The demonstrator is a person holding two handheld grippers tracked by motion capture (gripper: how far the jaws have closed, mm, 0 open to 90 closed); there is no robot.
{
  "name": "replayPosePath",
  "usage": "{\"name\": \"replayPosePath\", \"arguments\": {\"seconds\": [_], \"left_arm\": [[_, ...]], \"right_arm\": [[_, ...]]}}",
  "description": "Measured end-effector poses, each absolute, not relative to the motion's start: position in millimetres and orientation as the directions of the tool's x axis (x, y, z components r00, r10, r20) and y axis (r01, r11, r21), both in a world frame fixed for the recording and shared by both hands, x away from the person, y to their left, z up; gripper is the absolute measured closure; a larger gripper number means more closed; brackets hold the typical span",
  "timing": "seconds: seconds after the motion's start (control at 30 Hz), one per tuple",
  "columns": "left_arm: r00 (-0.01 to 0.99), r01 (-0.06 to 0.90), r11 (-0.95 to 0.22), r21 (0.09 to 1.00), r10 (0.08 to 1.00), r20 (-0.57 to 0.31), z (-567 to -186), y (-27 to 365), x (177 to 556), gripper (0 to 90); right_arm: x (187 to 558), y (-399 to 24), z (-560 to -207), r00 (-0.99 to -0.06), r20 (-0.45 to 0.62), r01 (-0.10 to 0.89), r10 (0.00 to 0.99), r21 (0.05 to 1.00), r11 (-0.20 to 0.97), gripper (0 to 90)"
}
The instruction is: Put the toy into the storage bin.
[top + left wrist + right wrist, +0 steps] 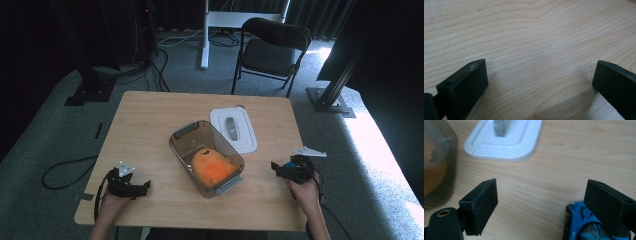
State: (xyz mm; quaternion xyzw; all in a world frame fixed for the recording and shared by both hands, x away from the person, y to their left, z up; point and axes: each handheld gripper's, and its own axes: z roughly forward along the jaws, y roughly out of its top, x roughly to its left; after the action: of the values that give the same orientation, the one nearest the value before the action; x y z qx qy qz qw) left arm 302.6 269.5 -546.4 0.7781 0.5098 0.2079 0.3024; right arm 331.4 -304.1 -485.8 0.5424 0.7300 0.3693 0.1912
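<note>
Wooden table [150, 120] bearing a smoky clear container [206, 157] at centre with an orange plush toy [212, 167] inside, white lid [233, 130] just beside it, left gripper [142, 187] and right gripper [278, 167] both released, jaws spread, flanking the container

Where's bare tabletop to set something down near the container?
Free: the wooden table's far-left stretch, left of the clear grey plastic container holding an orange plush toy, and the near edge between both grippers. Crowded: container's right, where the white flat lid lies close.
</note>
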Motion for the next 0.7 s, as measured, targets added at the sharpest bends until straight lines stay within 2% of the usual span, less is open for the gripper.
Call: {"name": "replayPosePath", "arguments": {"seconds": [0.37, 0.7], "left_arm": [[0.394, 0.668, -0.298, 0.682, 0.919, 0.015, -546.4, 269.5, 302.6, 0.5], [0.394, 0.668, -0.298, 0.682, 0.919, 0.016, -546.4, 269.5, 302.6, 0.4]], "right_arm": [[324.3, -334.6, -507.2, -0.204, 0.077, 0.689, 0.976, 0.719, 0.088, 11.4], [314.3, -344.3, -519.6, -0.173, 0.062, 0.717, 0.983, 0.692, 0.083, 11.4]]}}
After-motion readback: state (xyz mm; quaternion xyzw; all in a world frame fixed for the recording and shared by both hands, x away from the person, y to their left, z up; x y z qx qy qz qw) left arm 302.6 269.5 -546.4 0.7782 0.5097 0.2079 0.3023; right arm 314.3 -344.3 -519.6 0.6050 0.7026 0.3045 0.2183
